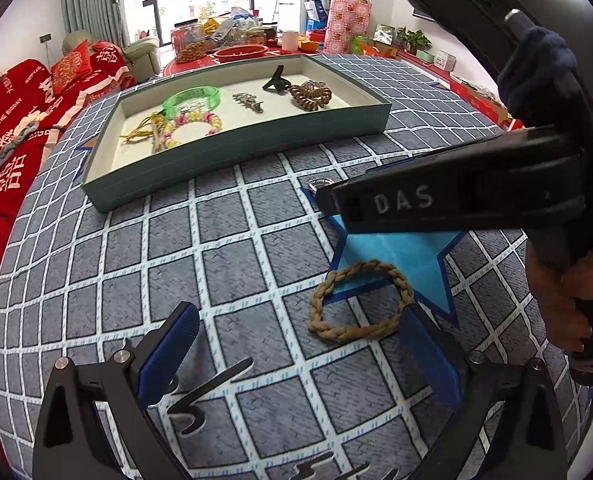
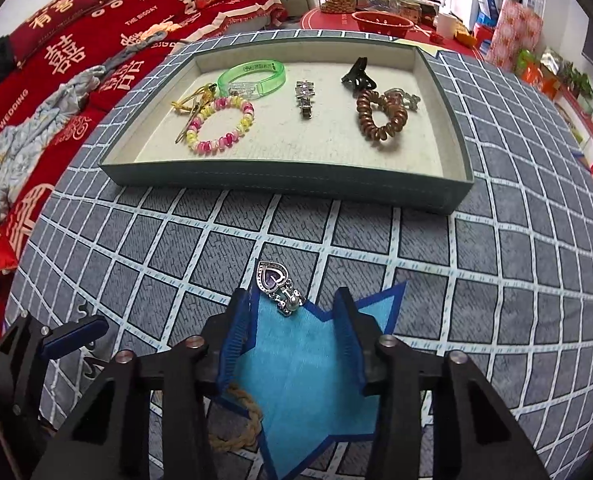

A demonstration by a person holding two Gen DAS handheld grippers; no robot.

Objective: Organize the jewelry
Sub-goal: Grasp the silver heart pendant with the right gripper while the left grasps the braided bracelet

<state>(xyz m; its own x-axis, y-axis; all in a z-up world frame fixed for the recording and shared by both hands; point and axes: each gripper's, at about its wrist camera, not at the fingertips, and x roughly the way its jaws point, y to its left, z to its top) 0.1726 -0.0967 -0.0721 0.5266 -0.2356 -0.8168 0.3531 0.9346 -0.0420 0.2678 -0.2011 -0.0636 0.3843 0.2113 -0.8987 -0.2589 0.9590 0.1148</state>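
A silver hair clip (image 2: 274,280) with a purple heart stone lies at the tip of a blue star mat (image 2: 304,360). My right gripper (image 2: 292,296) points down over it, and the clip sits between its blue pads with gaps on both sides, so it is open. A tan braided bracelet (image 1: 356,333) rests on the star's near edge, between the wide-open fingertips of my left gripper (image 1: 300,316) and close to its right finger (image 1: 428,356). Behind stands a green tray (image 2: 288,184) that holds a green bangle (image 2: 252,76), a bead bracelet (image 2: 220,126), clips and a brown spiral hair tie (image 2: 380,116).
A grey checked cloth (image 1: 216,264) covers the table. The right gripper's black housing (image 1: 436,200), with a hand on it, hangs over the star in the left wrist view. A red sofa (image 2: 56,52) runs along the left, and a cluttered red table (image 1: 232,48) stands behind the tray.
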